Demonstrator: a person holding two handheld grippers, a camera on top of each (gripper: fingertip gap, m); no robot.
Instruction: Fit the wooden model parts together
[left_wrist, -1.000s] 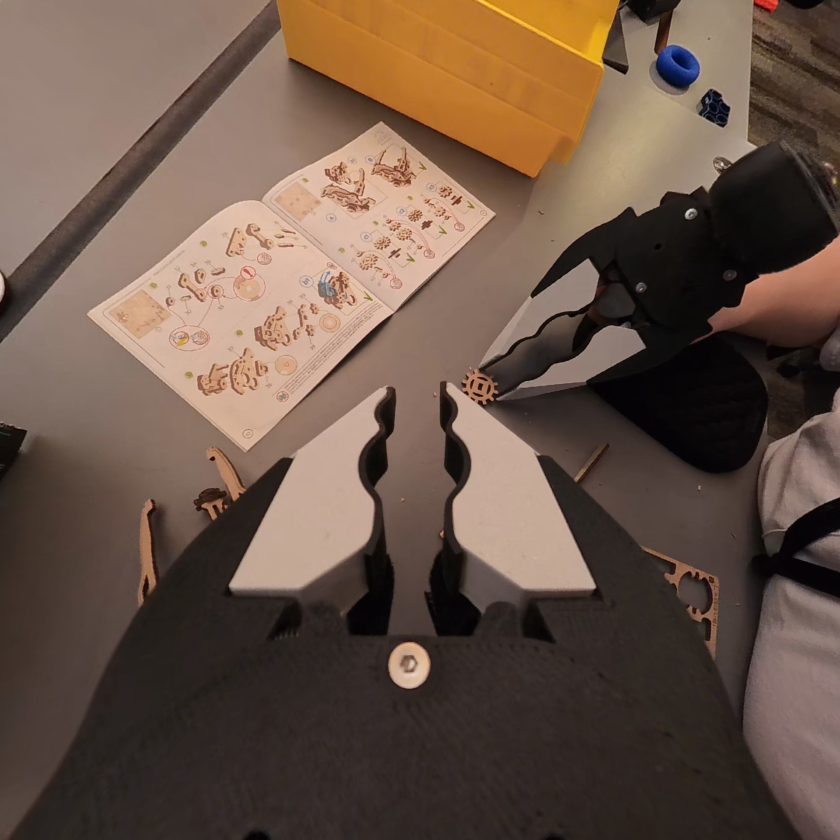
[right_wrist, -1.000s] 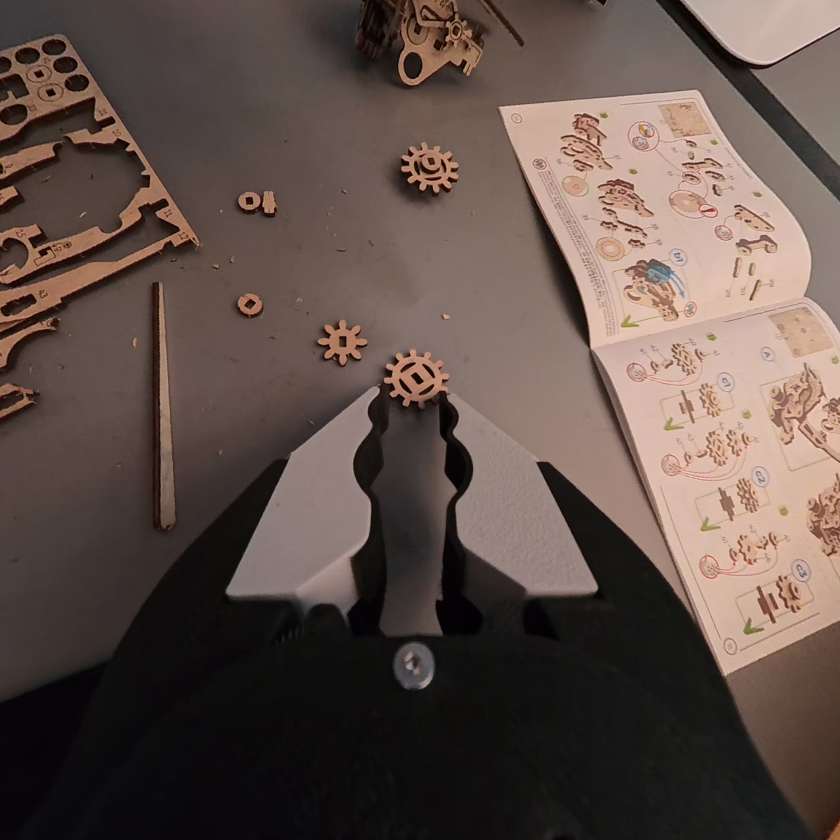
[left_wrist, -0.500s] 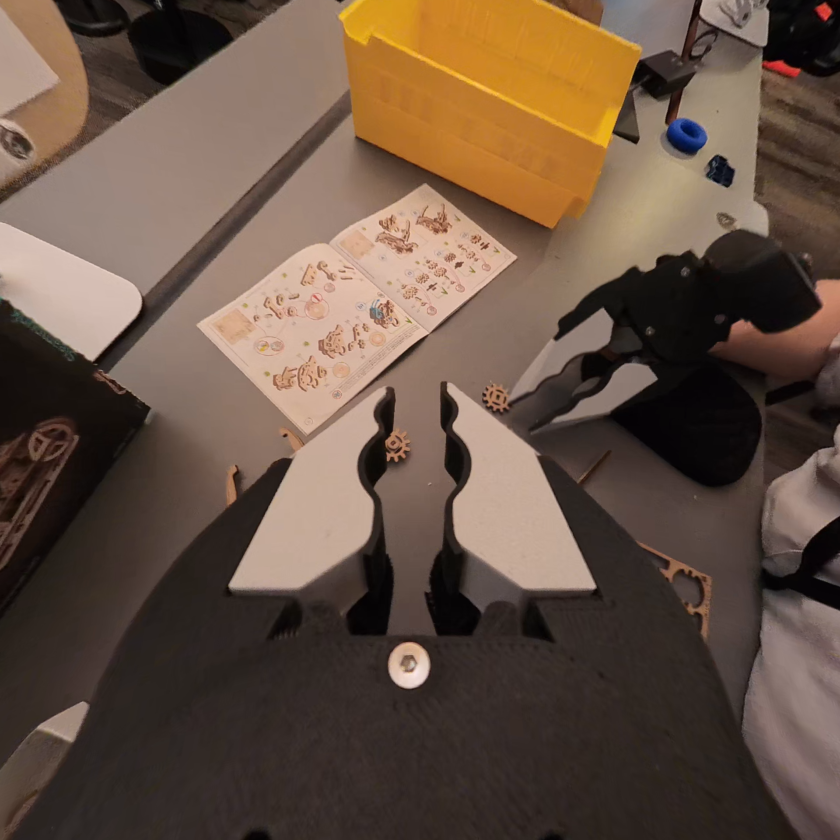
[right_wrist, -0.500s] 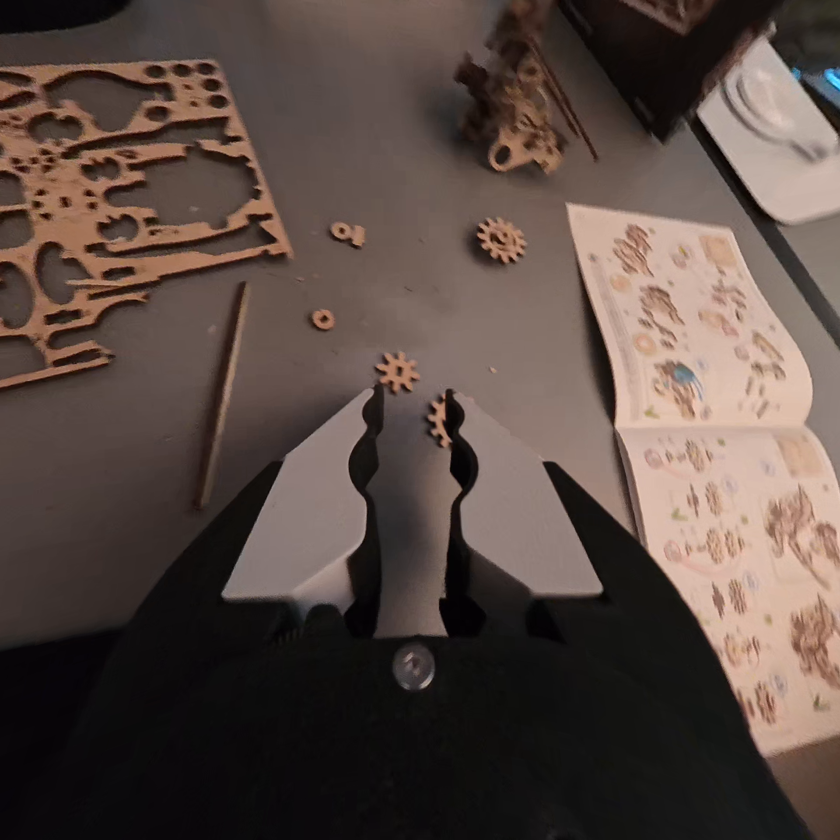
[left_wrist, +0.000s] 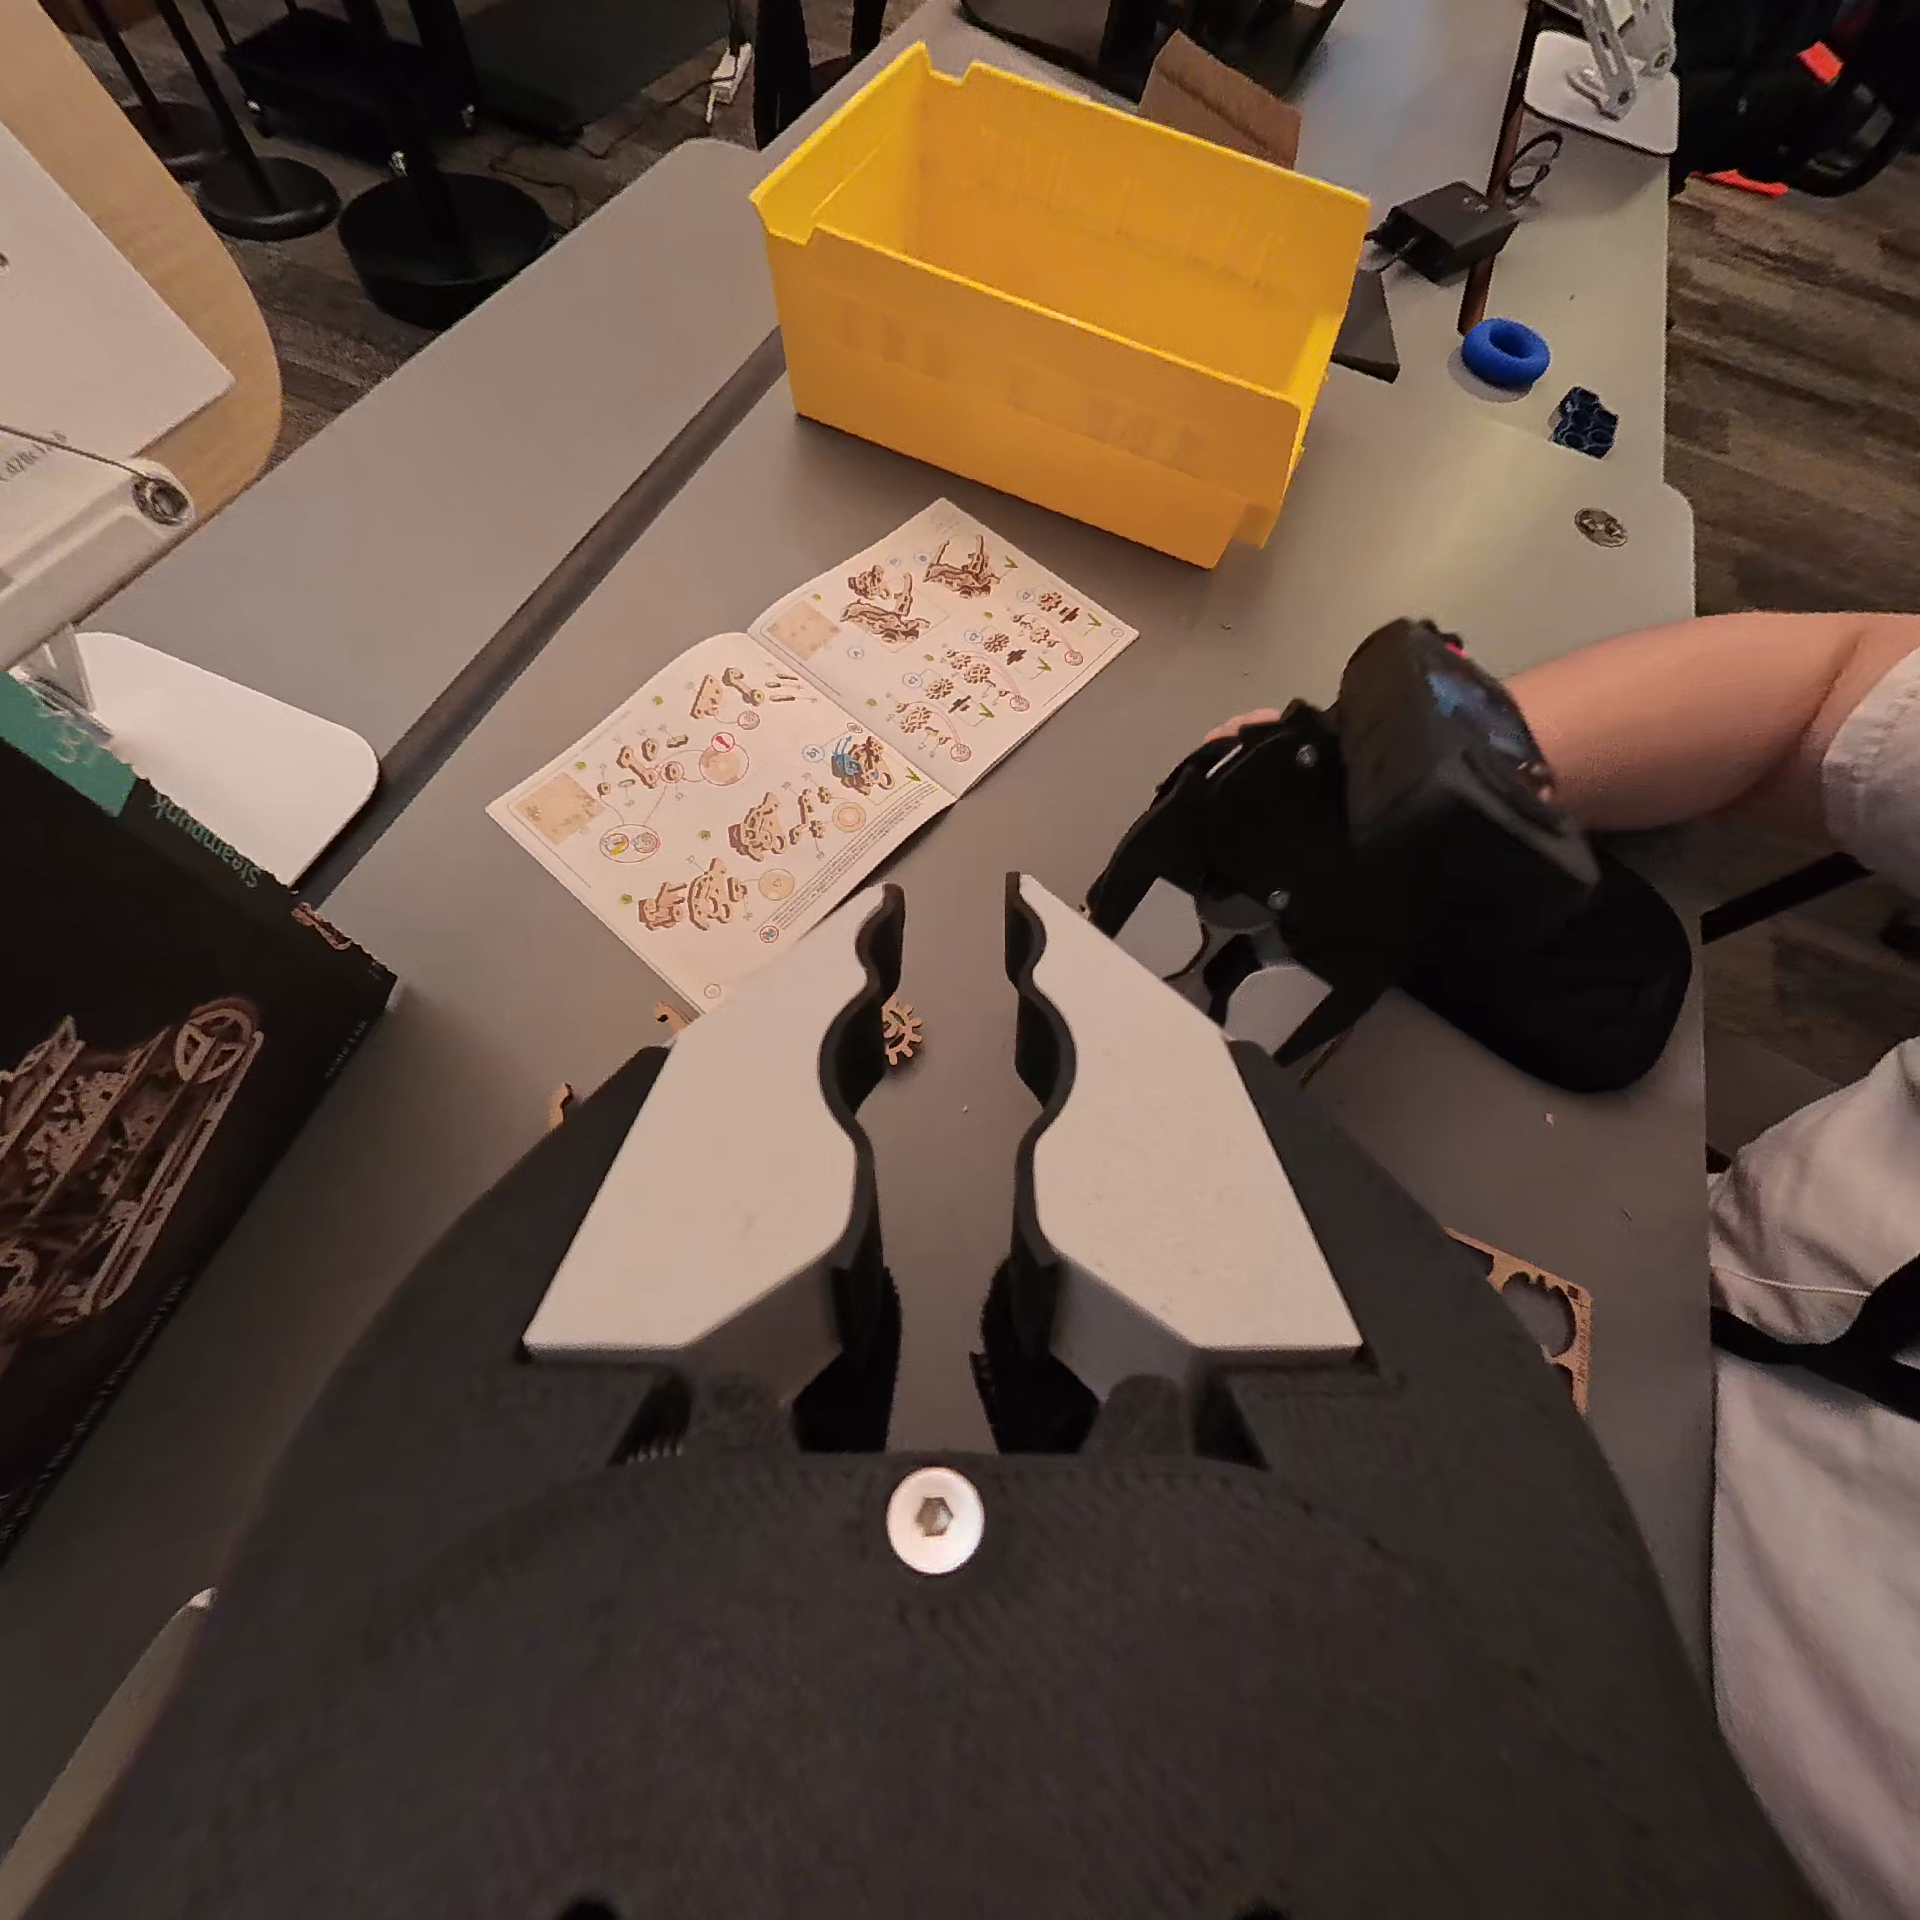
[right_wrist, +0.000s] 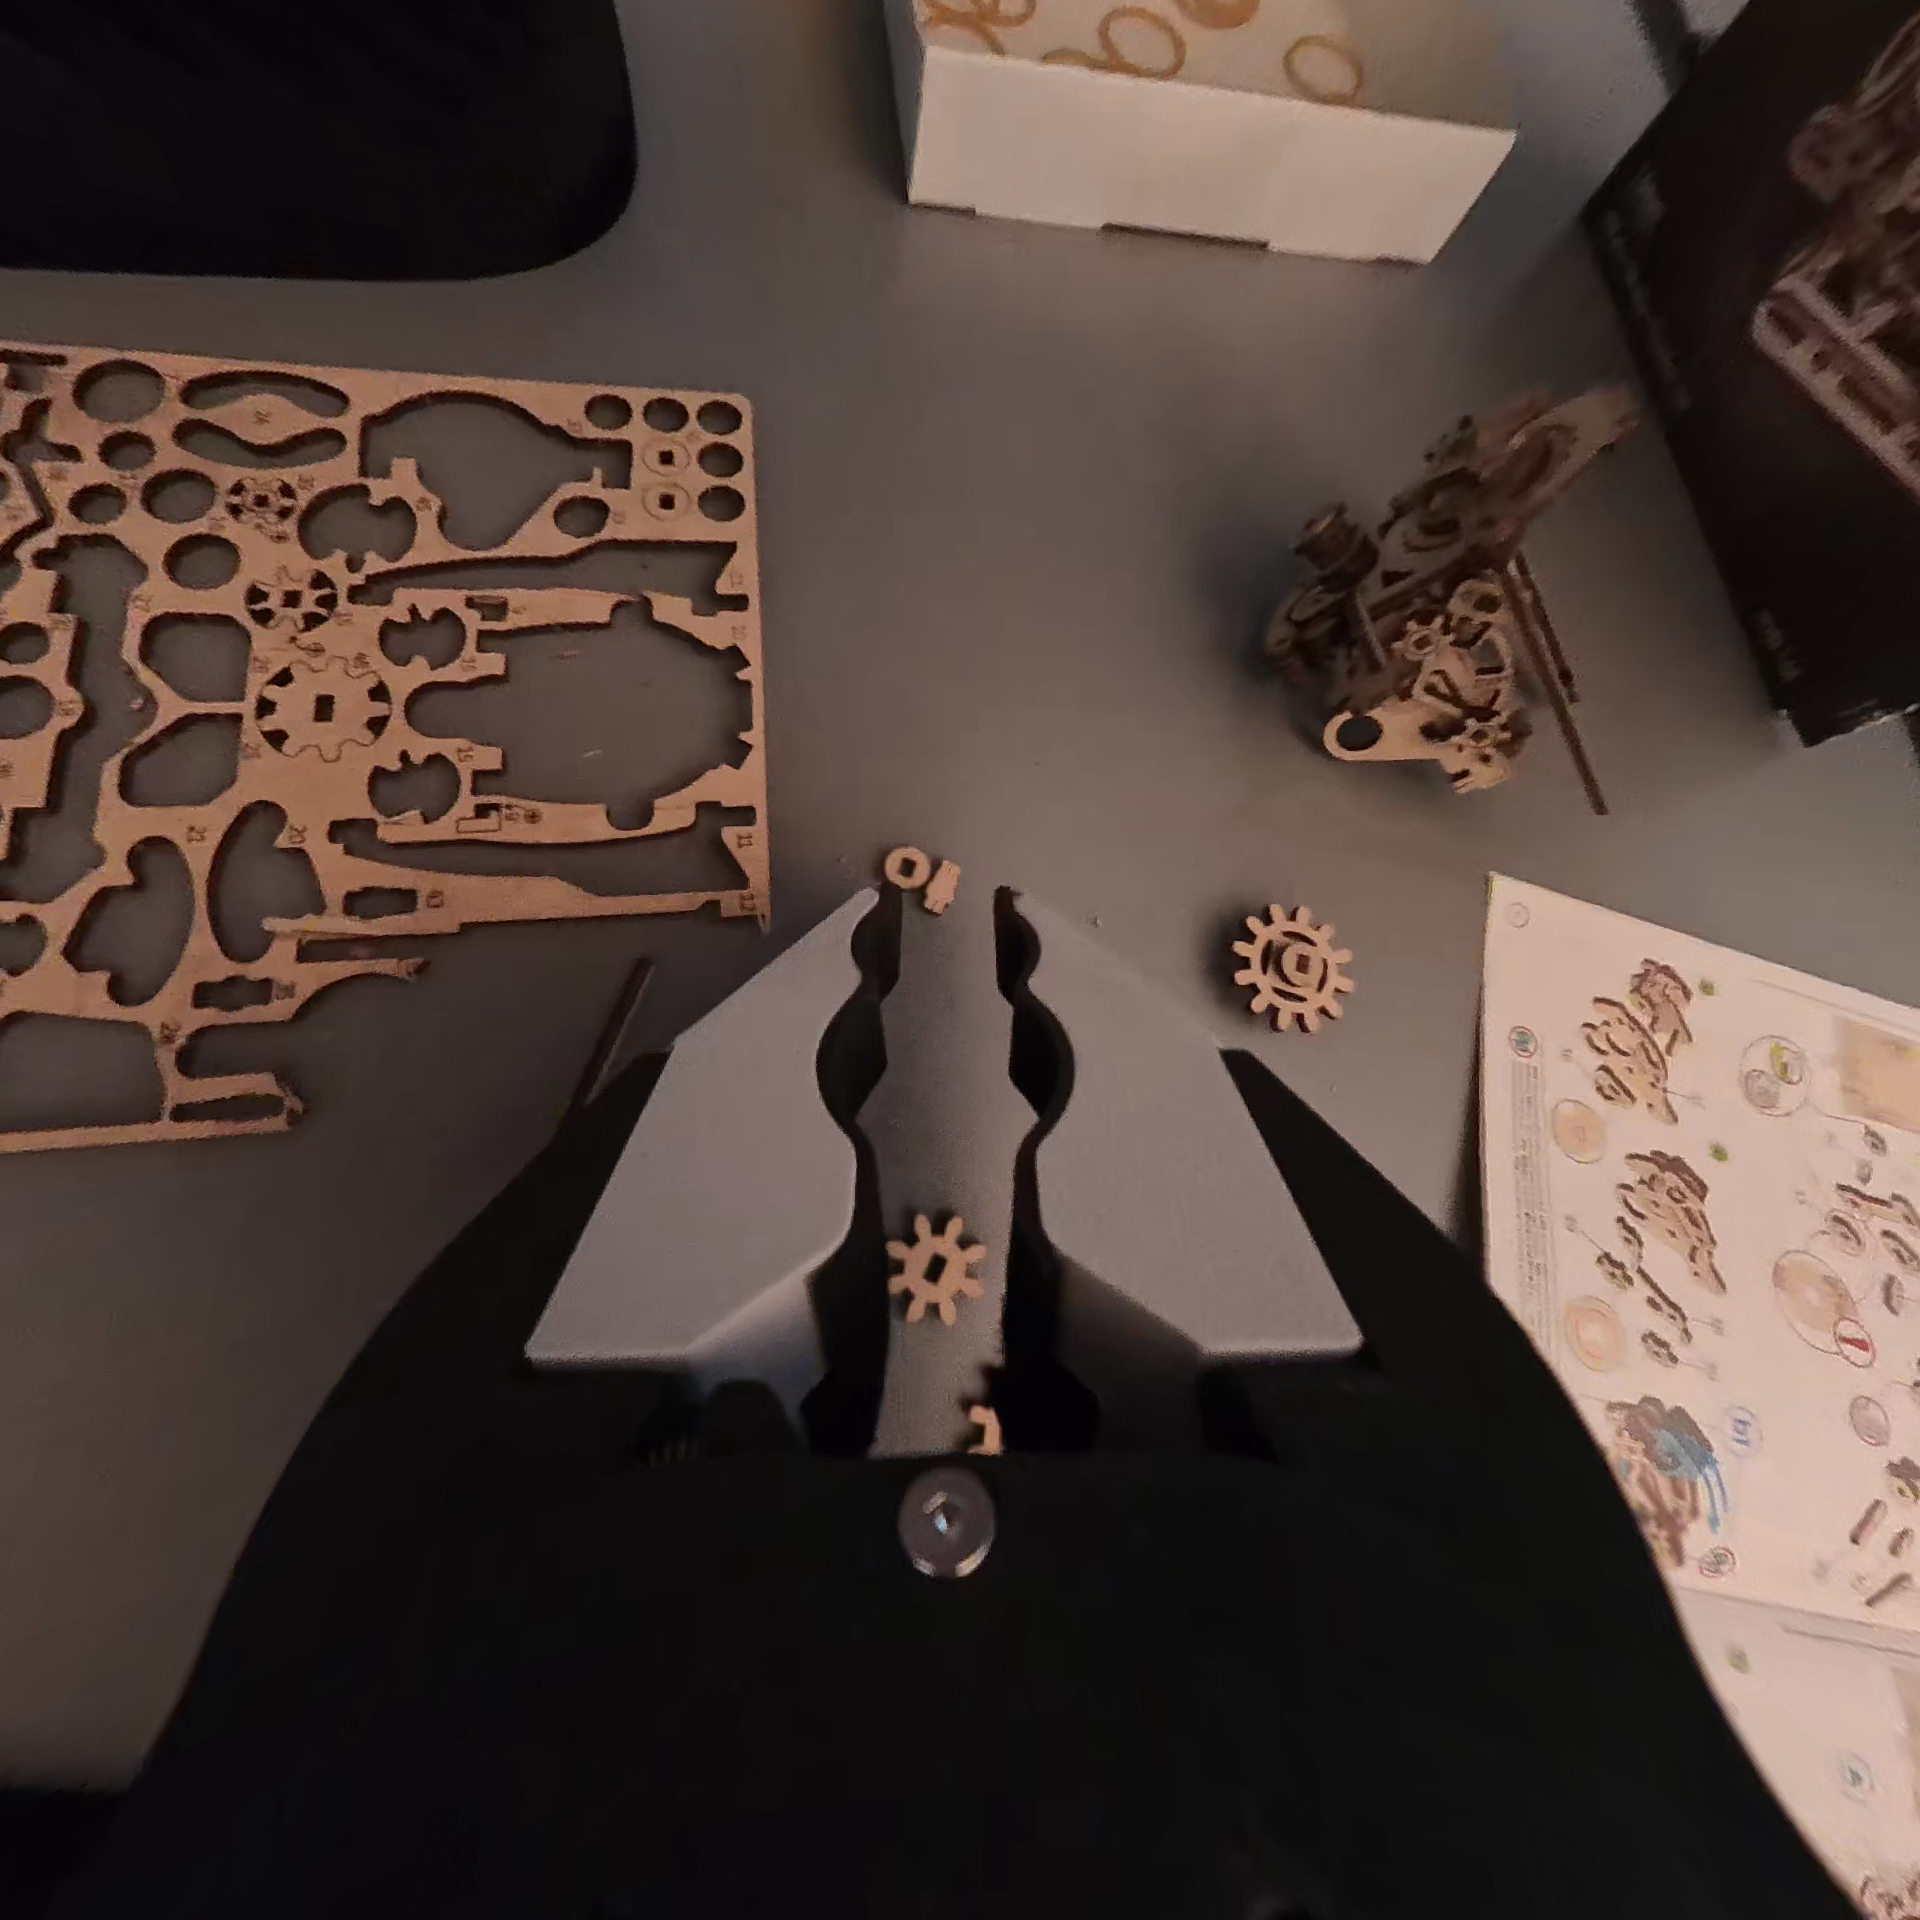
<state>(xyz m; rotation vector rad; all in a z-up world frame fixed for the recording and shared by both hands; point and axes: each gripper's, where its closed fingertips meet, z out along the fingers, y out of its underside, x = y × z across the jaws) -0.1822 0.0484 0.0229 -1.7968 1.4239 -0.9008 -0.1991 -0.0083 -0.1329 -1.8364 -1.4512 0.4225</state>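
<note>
My right gripper (right_wrist: 945, 902) is open and empty, held above the grey table. Below it, between its fingers, lie a small star-shaped wooden gear (right_wrist: 935, 1268) and the edge of another gear (right_wrist: 982, 1425). A pair of small wooden washers (right_wrist: 920, 878) lies just past the fingertips, and a larger gear (right_wrist: 1294, 966) lies to the right. The partly built wooden model (right_wrist: 1423, 644) stands at the far right. My left gripper (left_wrist: 954, 902) is open and empty, above a gear (left_wrist: 902, 1031) half hidden by its left finger. The right gripper (left_wrist: 1226, 966) also shows to its right.
A punched-out wooden sheet (right_wrist: 395, 727) and a thin stick (right_wrist: 613, 1029) lie at the left. The open instruction booklet (left_wrist: 810, 758) lies ahead, with a yellow bin (left_wrist: 1049, 301) behind it. A black kit box (left_wrist: 156, 1091) stands left, and a white box (right_wrist: 1195, 156) is at the far end. The grippers' ends are close to 15 cm from one another. The right tips stand about 6 cm off the thin stick (right_wrist: 613, 1029).
The right gripper left the gear that was at its fingertips on the table, rose and moved forward over it. The left gripper rose and pulled back, so more of the table shows.
</note>
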